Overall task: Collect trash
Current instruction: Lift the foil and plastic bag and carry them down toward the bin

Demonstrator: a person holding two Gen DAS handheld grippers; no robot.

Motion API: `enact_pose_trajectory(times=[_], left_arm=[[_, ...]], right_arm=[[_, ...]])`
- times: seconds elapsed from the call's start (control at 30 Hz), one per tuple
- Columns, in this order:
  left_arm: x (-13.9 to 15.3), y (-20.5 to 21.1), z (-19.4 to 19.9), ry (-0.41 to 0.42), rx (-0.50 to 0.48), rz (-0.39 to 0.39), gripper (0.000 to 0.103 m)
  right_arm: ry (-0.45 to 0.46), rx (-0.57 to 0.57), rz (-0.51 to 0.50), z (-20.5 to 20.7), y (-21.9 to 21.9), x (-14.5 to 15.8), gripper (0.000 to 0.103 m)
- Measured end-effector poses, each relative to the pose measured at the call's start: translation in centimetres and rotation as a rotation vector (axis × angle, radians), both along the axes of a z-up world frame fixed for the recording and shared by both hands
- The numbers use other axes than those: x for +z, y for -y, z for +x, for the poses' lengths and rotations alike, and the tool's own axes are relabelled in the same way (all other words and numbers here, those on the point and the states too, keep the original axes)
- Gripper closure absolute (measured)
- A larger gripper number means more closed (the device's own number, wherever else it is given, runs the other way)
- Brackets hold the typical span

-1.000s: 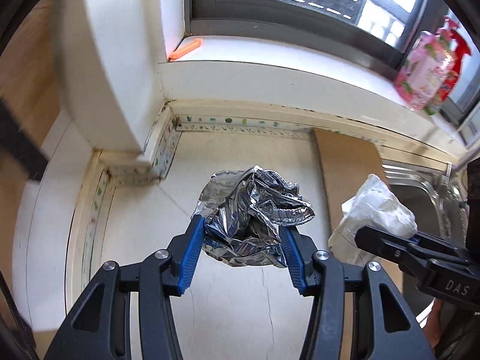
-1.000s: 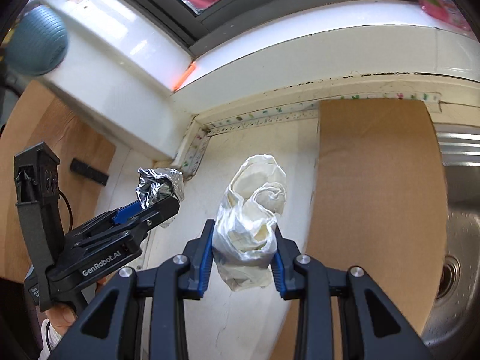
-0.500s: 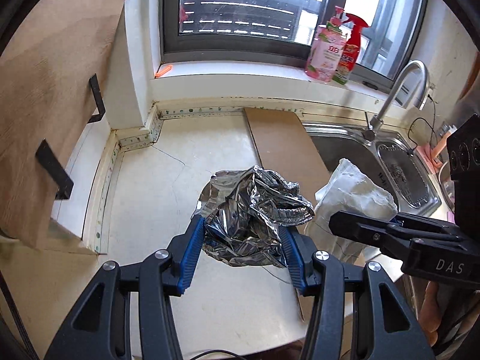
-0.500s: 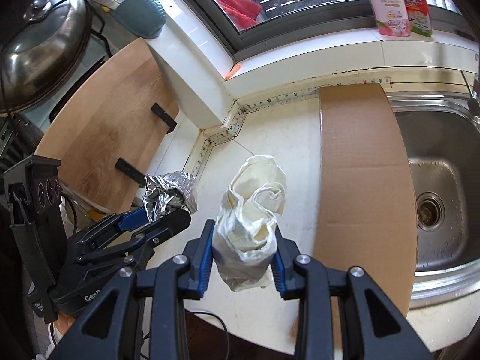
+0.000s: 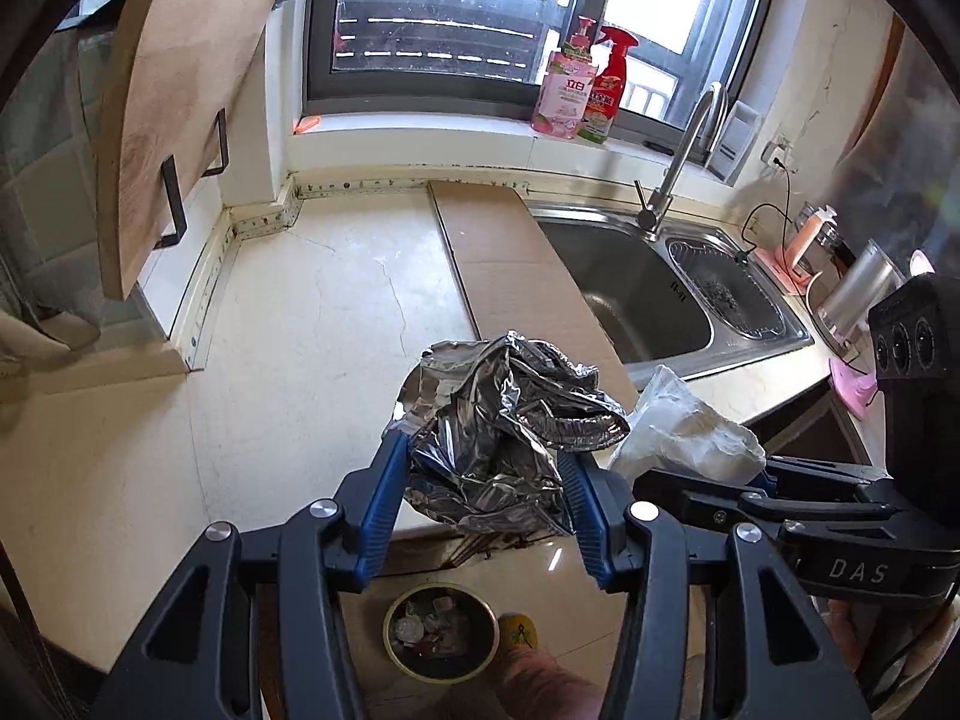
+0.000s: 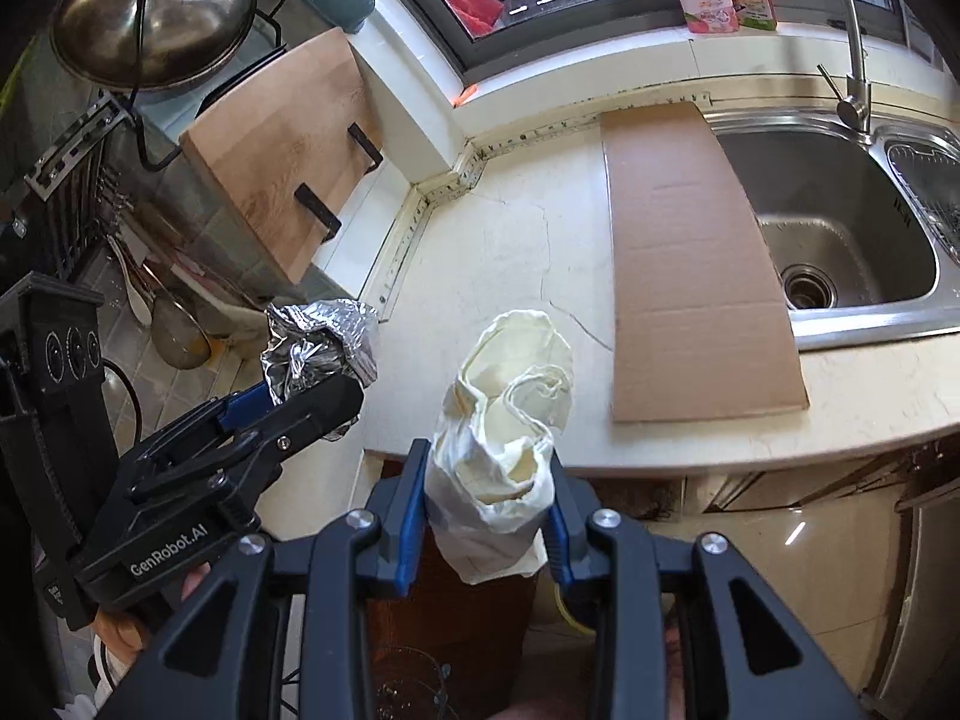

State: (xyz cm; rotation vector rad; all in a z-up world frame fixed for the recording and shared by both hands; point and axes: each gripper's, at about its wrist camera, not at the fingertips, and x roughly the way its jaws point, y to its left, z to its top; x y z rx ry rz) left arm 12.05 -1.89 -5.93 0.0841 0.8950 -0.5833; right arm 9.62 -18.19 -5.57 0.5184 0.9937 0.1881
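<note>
Both claws are clamped on trash: the left claw (image 5: 483, 480) grips one crumpled foil wad (image 5: 510, 426) at lower centre, the right claw (image 6: 486, 507) one crumpled white paper bag (image 6: 510, 420). Below them, at the frame's bottom, sits one round bin (image 5: 441, 630) on the floor. Beyond lie the pale tabletop (image 5: 300, 330), one cardboard sheet (image 5: 510, 264), one steel sink (image 5: 630, 276) and two bottles (image 5: 582, 96) on the sill.

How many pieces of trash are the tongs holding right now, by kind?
Crumpled foil: 1, in the left tongs
Crumpled white paper: 1, in the right tongs
Total: 2, both held out past the counter edge, with the trash bin on the floor below.
</note>
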Motion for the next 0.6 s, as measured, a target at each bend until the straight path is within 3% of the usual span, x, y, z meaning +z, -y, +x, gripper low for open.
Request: enact_pose_trajectory(times=[0.3, 0.6], left_arm=[[-6.9, -1.6, -4.0, -0.133, 0.028, 0.010, 0.054], [-18.2, -3.2, -6.1, -0.262, 0.117, 0.062, 0.054]], right_arm=[[-0.088, 0.067, -0.025, -4.7, -2.3, -4.5, 0.070], [-0.250, 0.127, 0.002, -6.7, -2.3, -14.7, 0.070]])
